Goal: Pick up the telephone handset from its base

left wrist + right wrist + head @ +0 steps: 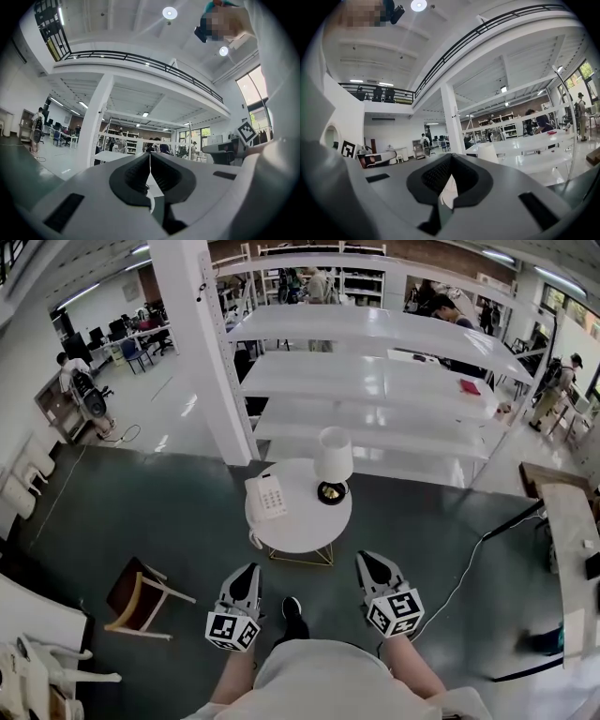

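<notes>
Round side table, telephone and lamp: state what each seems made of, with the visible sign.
Round side table: smooth white top, perhaps painted wood or laminate; thin gold frame, likely metal. Telephone: white, probably moulded plastic. Lamp: matte white shade, maybe fabric; shiny brass-coloured base.

White furnishings over a dark green floor [187, 512]
The telephone [269, 495] and table [305, 521] are white, the table's legs [300, 559] gold; the lamp [333, 457] has a white shade and black-and-gold base. The left gripper [251, 568] and right gripper [367, 557] are pale grey with black pads [131, 176], their cubes [232, 630] patterned in black-and-white squares. A chair [141, 596] has a brown seat, pale frame; a red item [470, 386] lies on white shelves [375, 376].
</notes>
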Demonstrator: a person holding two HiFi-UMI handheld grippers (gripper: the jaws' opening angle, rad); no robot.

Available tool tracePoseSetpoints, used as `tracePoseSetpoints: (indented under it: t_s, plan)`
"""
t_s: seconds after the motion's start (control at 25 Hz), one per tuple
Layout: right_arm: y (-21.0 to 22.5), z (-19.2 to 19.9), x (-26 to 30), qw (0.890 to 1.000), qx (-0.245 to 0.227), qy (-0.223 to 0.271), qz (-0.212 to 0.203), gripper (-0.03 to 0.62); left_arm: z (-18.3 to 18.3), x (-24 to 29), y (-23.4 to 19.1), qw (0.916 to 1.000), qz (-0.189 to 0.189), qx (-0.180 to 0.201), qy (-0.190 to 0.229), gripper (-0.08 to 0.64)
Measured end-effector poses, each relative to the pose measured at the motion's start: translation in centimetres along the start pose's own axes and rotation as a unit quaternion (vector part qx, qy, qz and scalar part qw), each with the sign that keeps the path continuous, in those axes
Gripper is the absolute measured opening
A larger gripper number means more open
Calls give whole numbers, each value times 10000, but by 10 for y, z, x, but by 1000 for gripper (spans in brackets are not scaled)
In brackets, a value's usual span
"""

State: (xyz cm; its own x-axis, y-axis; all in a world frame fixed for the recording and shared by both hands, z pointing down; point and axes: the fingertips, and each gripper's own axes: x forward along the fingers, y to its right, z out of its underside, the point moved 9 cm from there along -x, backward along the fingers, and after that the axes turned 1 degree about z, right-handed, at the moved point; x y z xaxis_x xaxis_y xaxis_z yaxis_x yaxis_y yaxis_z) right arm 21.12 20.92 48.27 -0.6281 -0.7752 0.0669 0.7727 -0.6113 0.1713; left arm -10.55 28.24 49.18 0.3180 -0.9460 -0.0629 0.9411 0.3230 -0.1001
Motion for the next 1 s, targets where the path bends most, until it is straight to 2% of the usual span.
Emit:
tracePoseSetpoints:
  t_s: [0.48, 1.0]
  plan:
    - [29, -9, 98, 9997, 0, -83, 238, 8, 5, 87, -72, 9996, 218, -117, -127, 20]
    - [41, -19, 229, 9975, -33, -106, 693, 8, -1, 191, -195, 9974, 663, -95, -273, 20]
